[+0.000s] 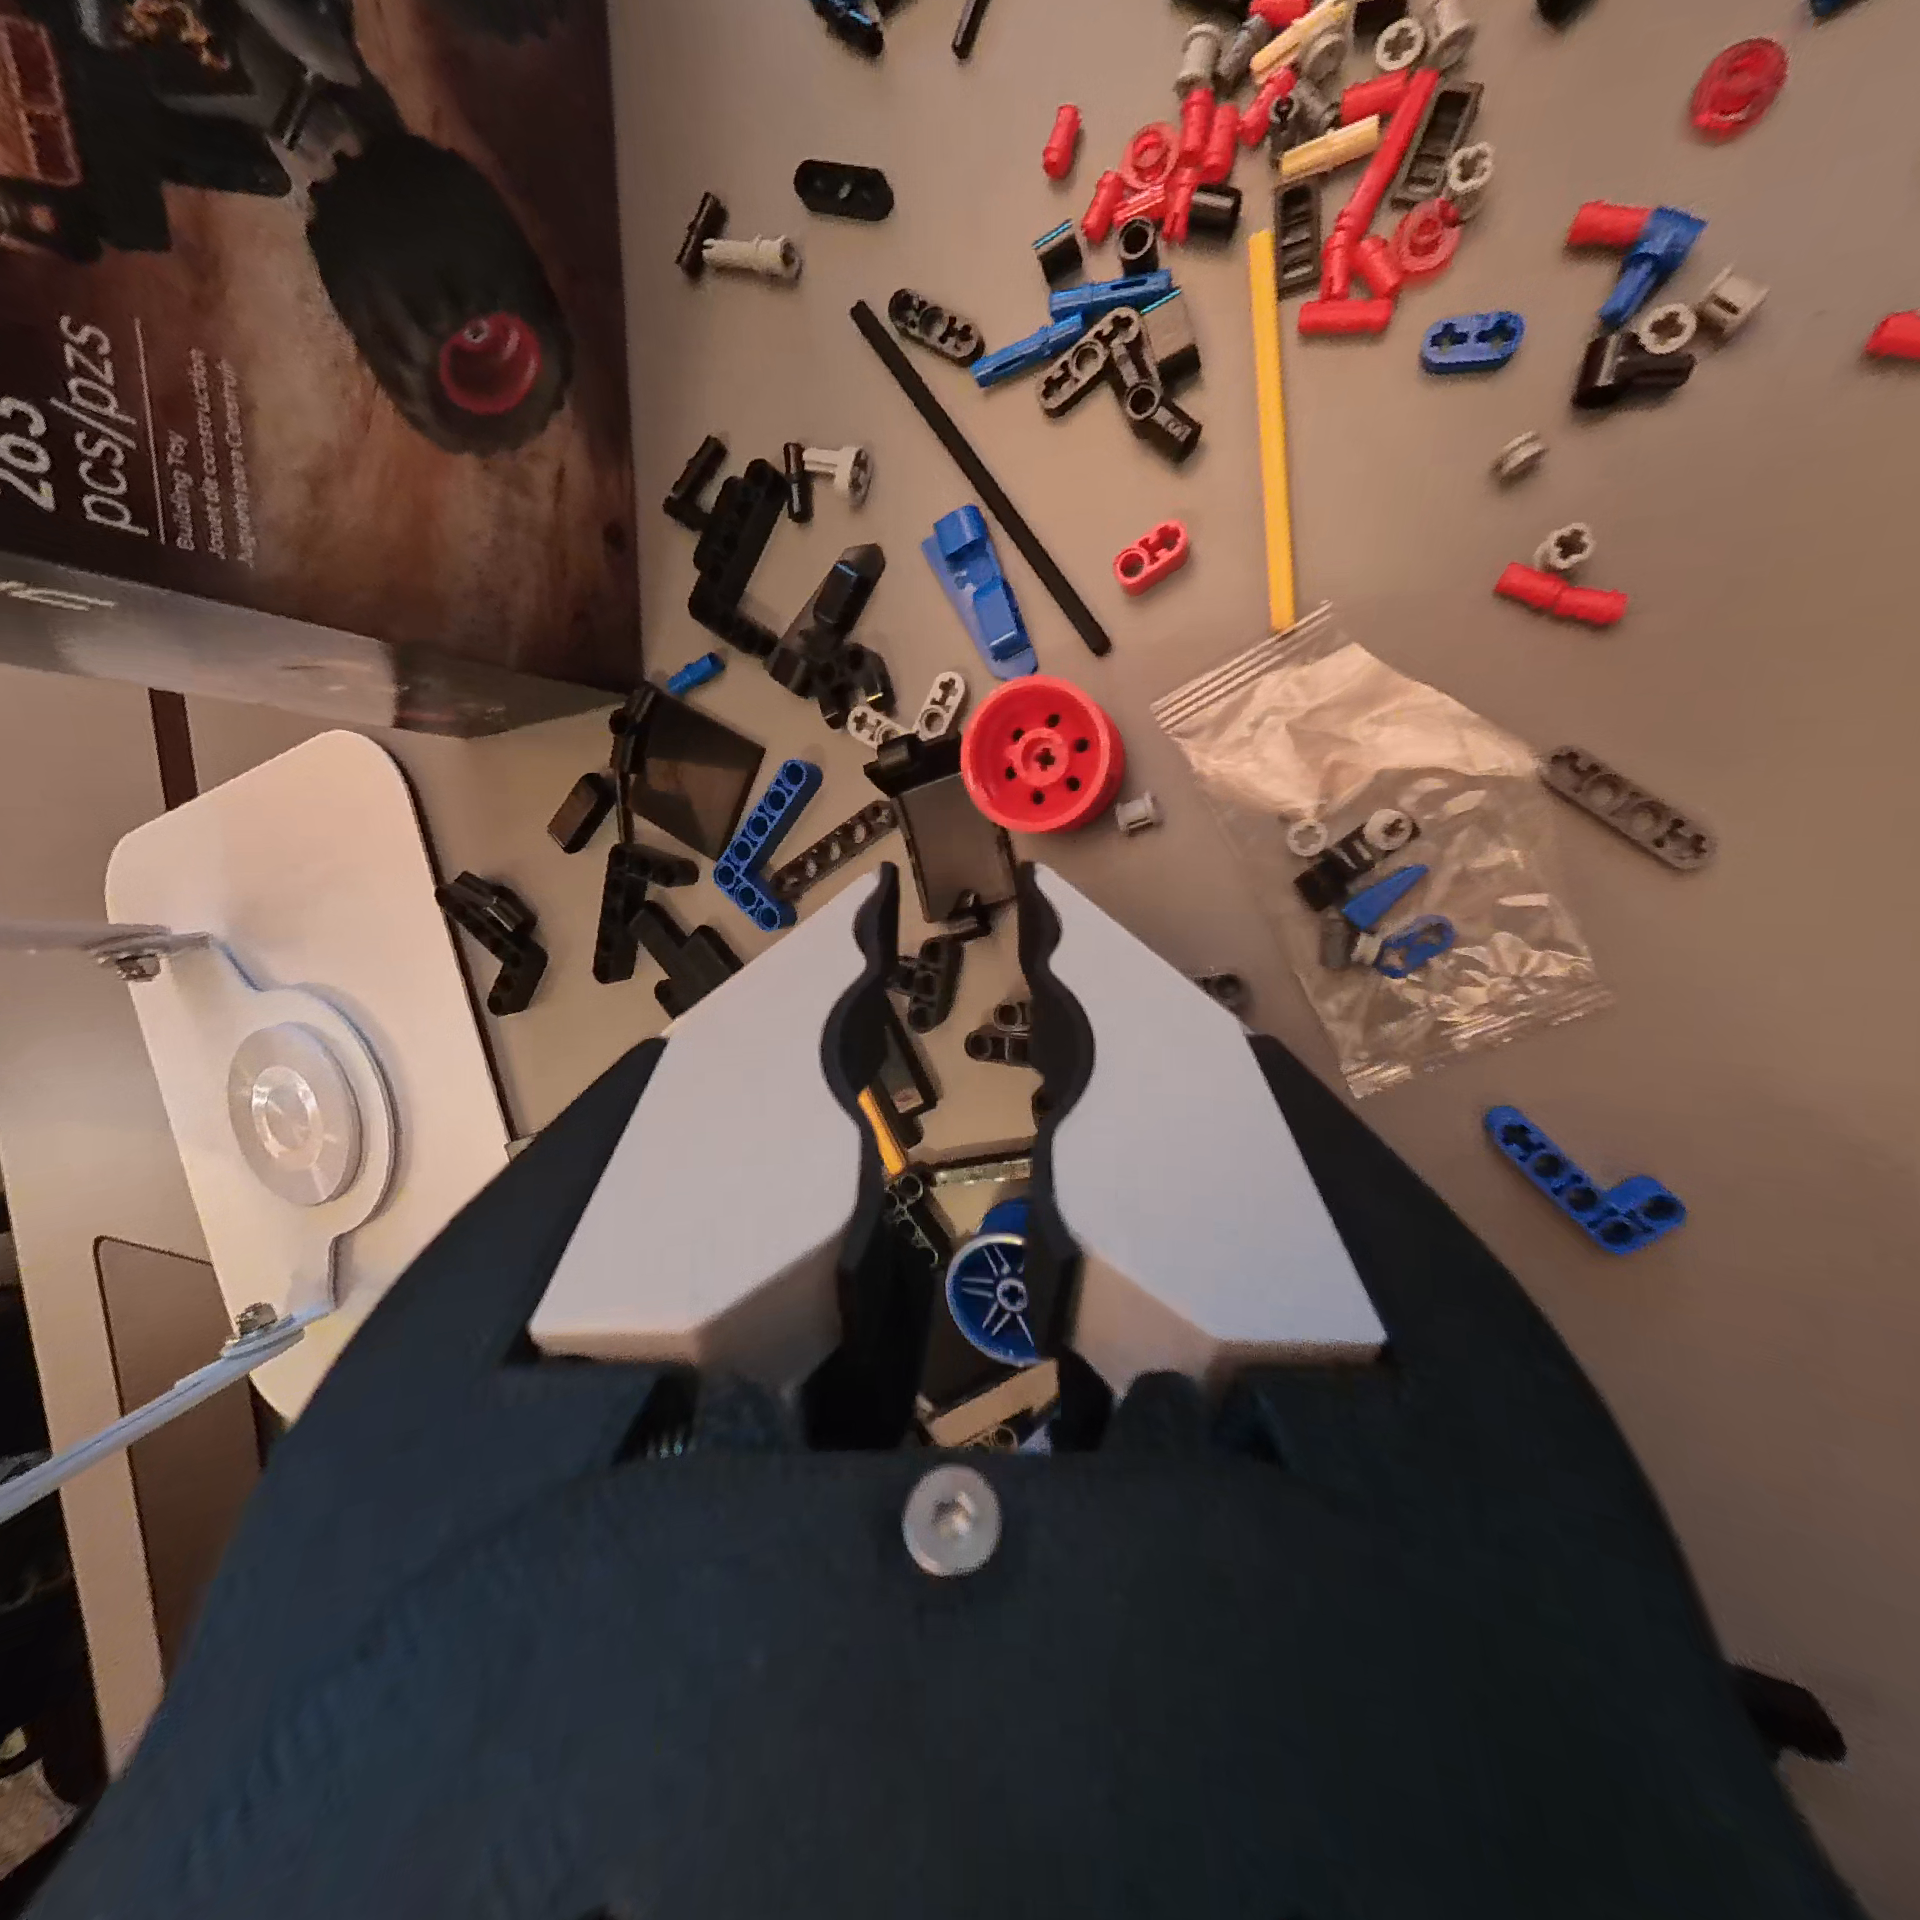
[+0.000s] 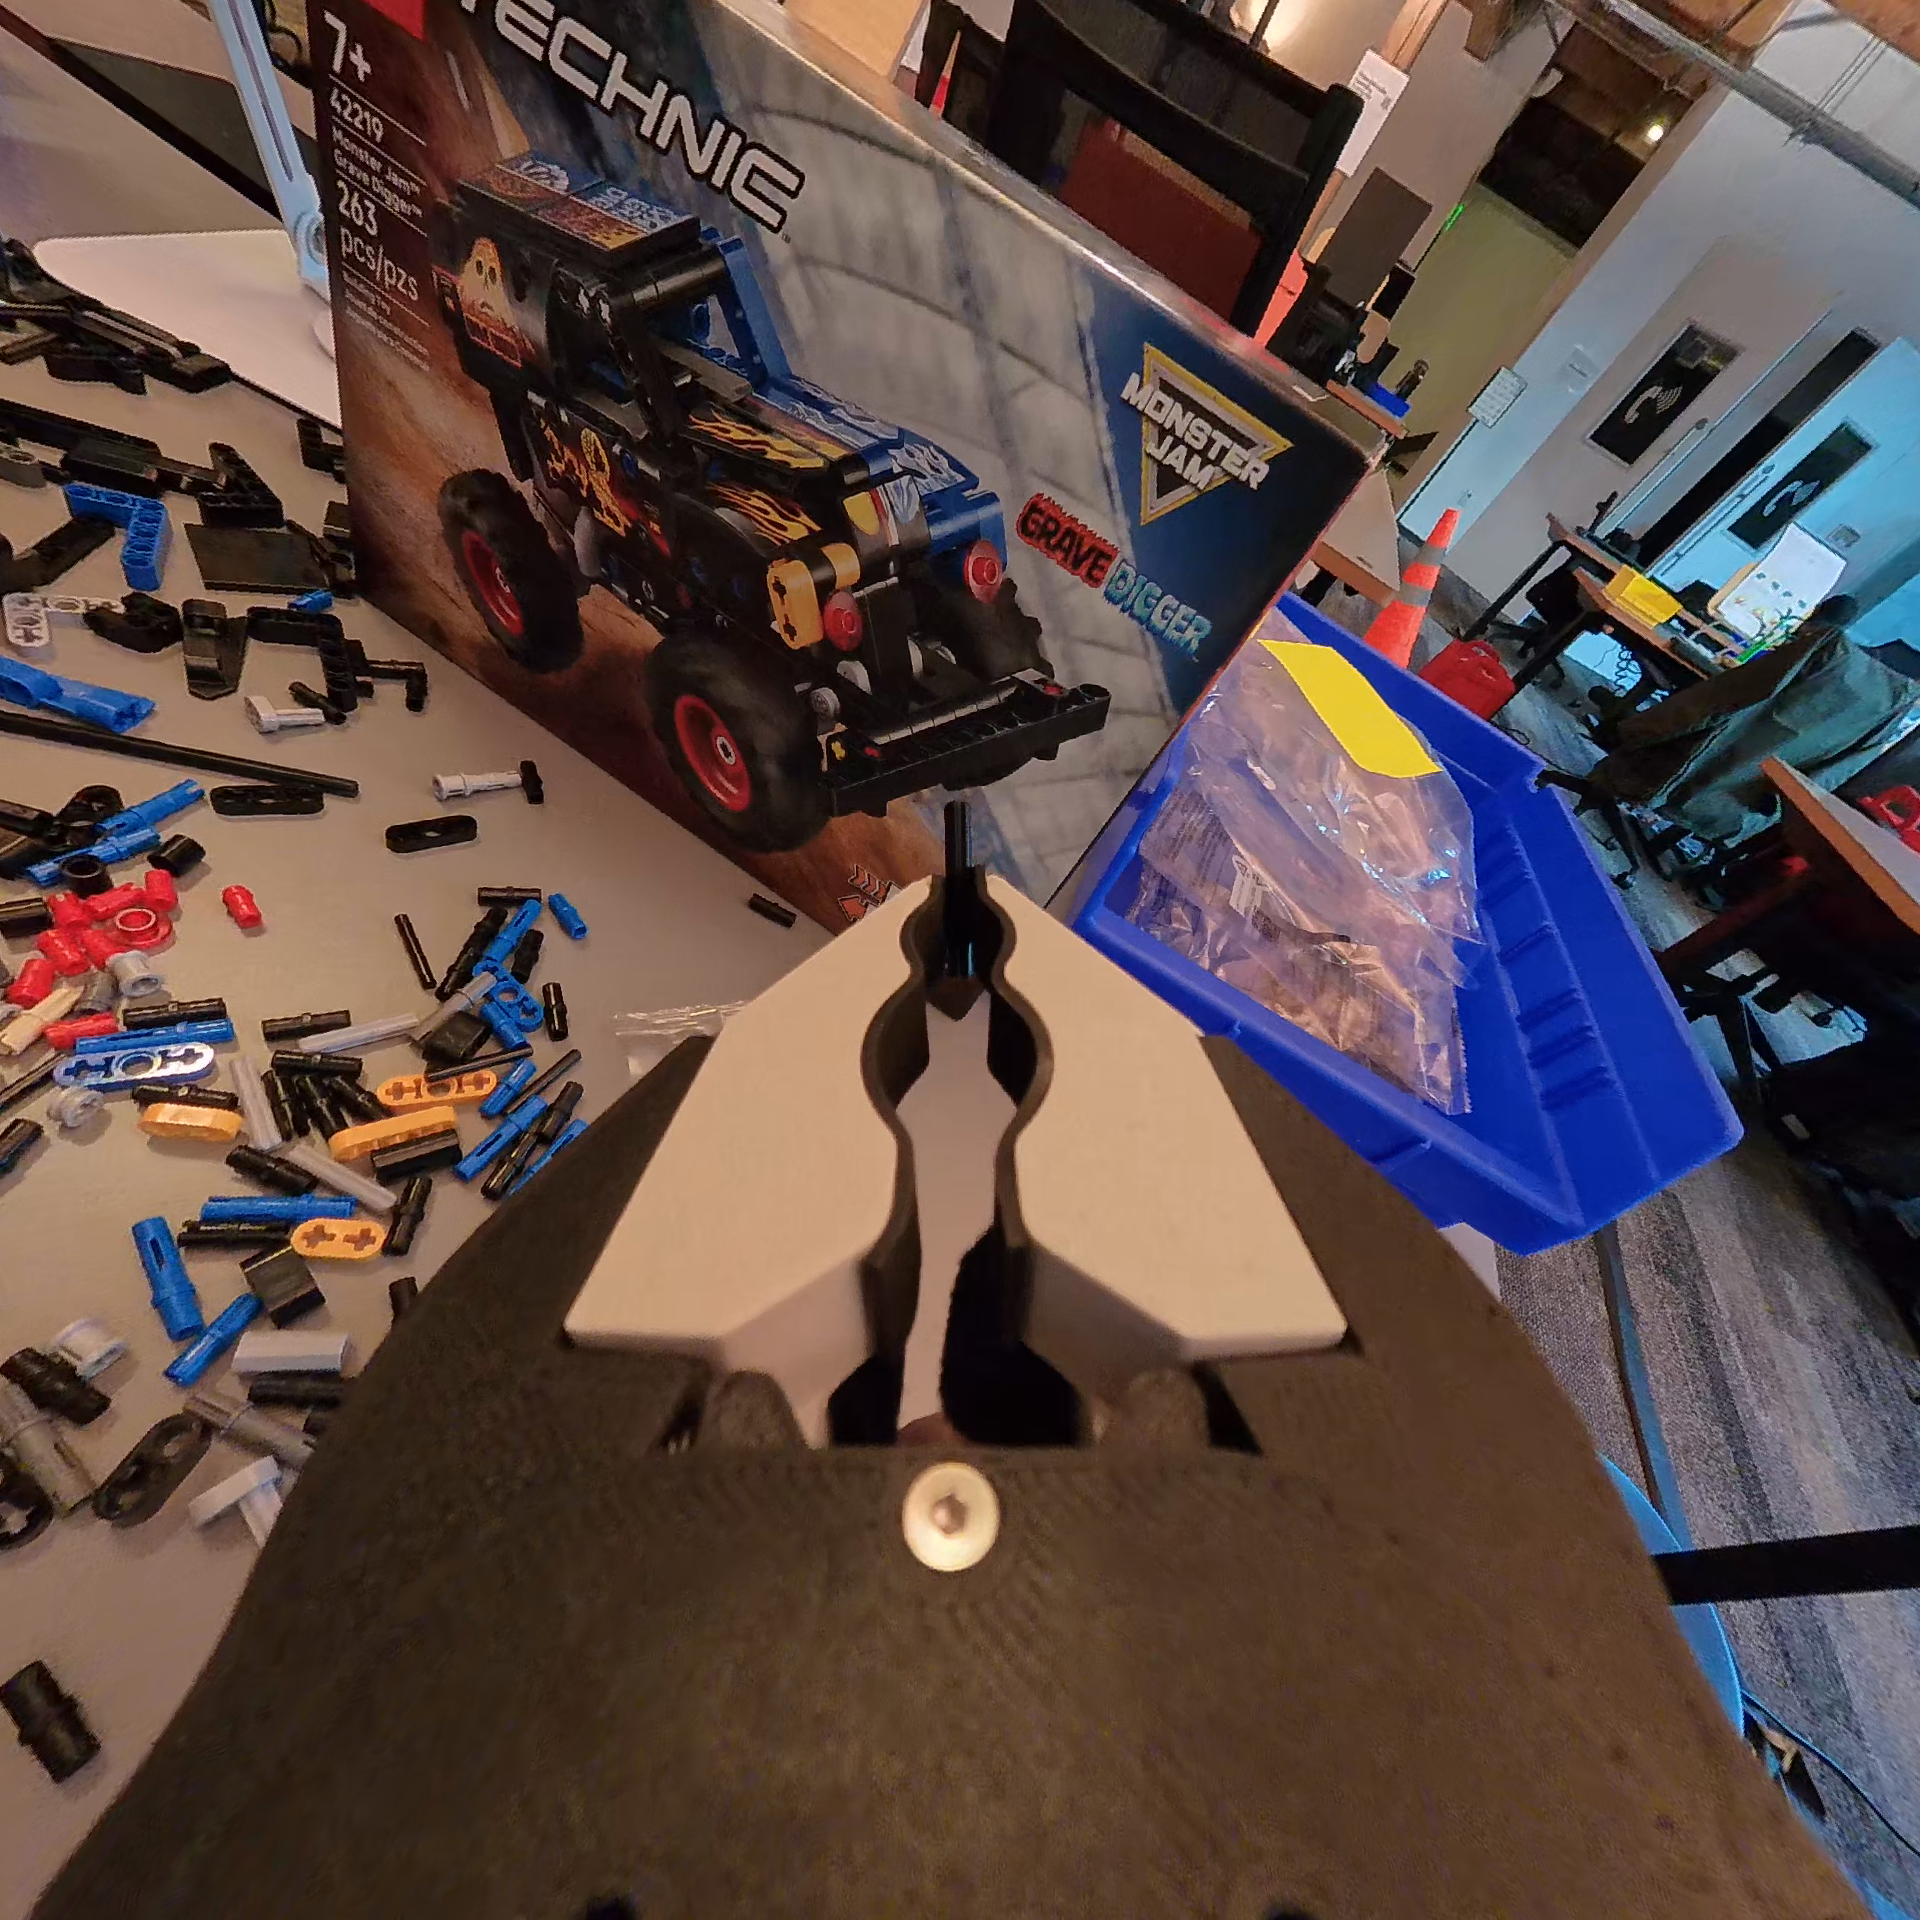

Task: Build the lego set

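Pinching a black pin (image 2: 958, 894) at 12 o'clock in my right gripper (image 2: 958, 914) for insertion; left gripper (image 1: 951, 894) clamps the black assembly (image 1: 961, 847) steady.

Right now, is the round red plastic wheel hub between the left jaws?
No, the round red plastic wheel hub lies on the table beyond their tips.

Left gripper (image 1: 951, 883) jaws around black piece (image 1: 961, 847)

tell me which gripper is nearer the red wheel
Left. The left gripper hovers just short of the red wheel; the right gripper points at the box, wheel not in its view.
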Demonstrator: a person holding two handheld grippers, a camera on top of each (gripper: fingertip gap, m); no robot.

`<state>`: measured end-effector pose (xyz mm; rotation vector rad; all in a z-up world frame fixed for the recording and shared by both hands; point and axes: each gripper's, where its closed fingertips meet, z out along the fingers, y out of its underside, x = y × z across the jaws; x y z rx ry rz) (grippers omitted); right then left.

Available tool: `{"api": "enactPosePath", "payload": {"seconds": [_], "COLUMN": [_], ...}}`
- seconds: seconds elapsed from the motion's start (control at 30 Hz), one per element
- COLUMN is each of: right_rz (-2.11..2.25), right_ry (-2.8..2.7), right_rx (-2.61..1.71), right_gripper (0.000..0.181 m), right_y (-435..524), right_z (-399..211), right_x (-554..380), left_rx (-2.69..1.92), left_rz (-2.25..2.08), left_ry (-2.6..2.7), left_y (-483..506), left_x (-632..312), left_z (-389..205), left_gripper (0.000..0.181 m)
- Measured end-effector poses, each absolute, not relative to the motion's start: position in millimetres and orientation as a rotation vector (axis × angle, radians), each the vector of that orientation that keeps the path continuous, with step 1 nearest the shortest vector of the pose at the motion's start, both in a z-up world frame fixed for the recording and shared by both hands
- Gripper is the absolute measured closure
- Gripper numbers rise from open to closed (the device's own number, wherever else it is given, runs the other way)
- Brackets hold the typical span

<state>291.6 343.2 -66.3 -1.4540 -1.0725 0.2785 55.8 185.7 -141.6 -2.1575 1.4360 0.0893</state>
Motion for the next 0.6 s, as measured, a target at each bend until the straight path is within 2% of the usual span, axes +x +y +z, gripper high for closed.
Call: {"api": "enactPosePath", "payload": {"seconds": [0.37,0.6], "right_rz": [0.277,0.277], "right_ry": [-1.072,-1.011], "right_rx": [-1.461,-1.475], "right_gripper": [0.178,0.178], "right_y": [344.3,350.7], "right_z": [-67.7,-62.0], "right_x": [292.2,301.6], "left_rx": [-2.157,-2.089], "left_rz": [0.038,0.063], "left_ry": [1.422,1.425], "left_y": [191.0,198.2], "left_x": [67.9,83.1], "left_z": [-154.9,-133.7], "left_gripper": [0.159,0.156]}}
